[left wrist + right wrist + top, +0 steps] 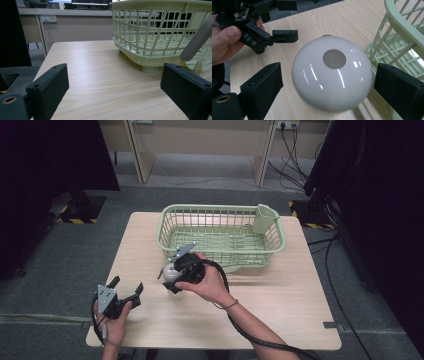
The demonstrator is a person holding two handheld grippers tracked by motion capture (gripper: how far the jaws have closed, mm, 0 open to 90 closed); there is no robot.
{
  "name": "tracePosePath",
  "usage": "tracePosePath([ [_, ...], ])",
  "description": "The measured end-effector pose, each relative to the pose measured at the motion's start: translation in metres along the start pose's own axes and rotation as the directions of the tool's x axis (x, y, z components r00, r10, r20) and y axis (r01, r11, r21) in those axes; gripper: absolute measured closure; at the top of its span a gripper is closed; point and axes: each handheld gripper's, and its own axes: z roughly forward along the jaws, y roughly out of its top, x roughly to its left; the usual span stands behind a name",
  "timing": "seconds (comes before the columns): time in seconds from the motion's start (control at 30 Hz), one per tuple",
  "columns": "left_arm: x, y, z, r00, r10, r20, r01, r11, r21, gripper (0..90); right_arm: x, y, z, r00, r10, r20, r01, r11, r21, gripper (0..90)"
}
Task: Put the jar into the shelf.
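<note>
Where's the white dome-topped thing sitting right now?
In the high view the white dome stands on the table just in front of the green basket, near its left corner, between the open right tongs.

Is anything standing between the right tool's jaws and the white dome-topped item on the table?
Nothing visible. The right tool has its jaws open on either side of the white dome, with only bare gaps between.

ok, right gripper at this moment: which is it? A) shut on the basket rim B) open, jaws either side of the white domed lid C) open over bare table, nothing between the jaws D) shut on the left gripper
B: in the right gripper view the right gripper has its jaws spread, one on each side of the white domed lid, with gaps showing; the green basket sits beside it.
</note>
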Motion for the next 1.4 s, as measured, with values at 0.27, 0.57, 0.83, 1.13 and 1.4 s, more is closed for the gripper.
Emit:
tracePosePath([
  [0.27, 0.0, 0.0, 0.0, 1.0, -0.001, 0.001, 0.001, 1.0, 0.001, 7.8, -0.001, 0.004, 0.014, 0.9999, 0.008, 0.008, -0.008, 0.999, 0.035, 16.7],
  [0.57, 0.0, 0.0, 0.0, 1.0, 0.0, 0.001, 0.0, 1.0, 0.0, 7.9, 0.003, 0.004, 0.02, 0.9997, -0.003, 0.023, 0.002, 0.999, 0.036, 30.6],
  [0.83, 0.0, 0.0, 0.0, 1.0, -0.001, 0.002, 0.001, 1.0, 0.002, 8.0, 0.004, 0.004, 0.019, 0.9996, 0.0, 0.027, -0.001, 1.0, 0.031, 31.1],
  [1.13, 0.0, 0.0, 0.0, 1.0, 0.001, 0.002, -0.001, 1.0, 0.002, 8.1, 0.005, 0.002, 0.012, 0.9999, 0.012, 0.008, -0.012, 1.0, 0.01, 31.2],
  [1.4, 0.0, 0.0, 0.0, 1.0, 0.002, 0.001, -0.002, 1.0, 0.002, 8.1, 0.005, 0.006, -0.004, 0.9996, 0.027, -0.009, -0.027, 0.999, -0.03, 31.2],
])
